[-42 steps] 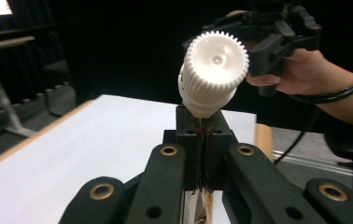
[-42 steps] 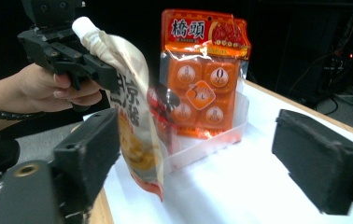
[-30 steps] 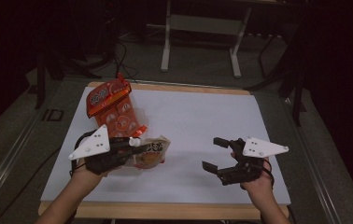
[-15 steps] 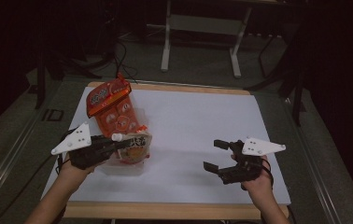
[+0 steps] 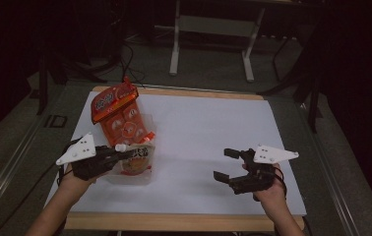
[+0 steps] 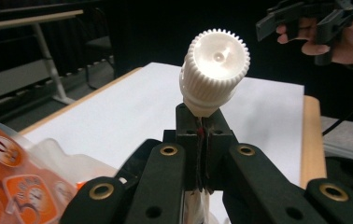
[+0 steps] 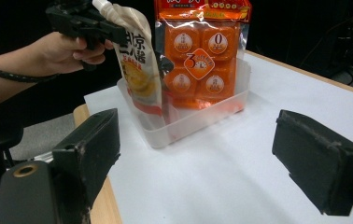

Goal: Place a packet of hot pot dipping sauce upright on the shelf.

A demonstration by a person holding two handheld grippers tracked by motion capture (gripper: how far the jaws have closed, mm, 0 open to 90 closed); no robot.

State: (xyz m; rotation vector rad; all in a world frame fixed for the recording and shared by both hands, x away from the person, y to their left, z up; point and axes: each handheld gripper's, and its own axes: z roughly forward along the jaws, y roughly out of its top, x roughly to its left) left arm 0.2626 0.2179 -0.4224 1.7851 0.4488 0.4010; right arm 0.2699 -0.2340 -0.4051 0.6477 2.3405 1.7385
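Observation:
My left gripper (image 5: 117,153) is shut on the neck of a cream sauce pouch (image 5: 137,161), just under its white ribbed screw cap (image 6: 214,70). The pouch (image 7: 137,60) hangs upright with its lower end inside a clear plastic tub (image 7: 188,119), in front of an orange multi-cup snack pack (image 7: 200,51) that stands in the same tub. In the high view the snack pack (image 5: 120,115) leans toward the table's far left. My right gripper (image 5: 226,164) hovers low at the near right, open, with nothing between its jaws.
A white sheet (image 5: 208,128) covers the wooden table, whose front edge (image 5: 174,221) lies near both forearms. Past the far edge are a dark floor, cables and a metal stand's legs (image 5: 208,54). The right hand and its gripper (image 6: 305,18) show across the table in the left gripper view.
The left gripper has carried the pouch leftward and down from over the bare sheet to the tub, where its lower end now sits. The right gripper has stayed put.

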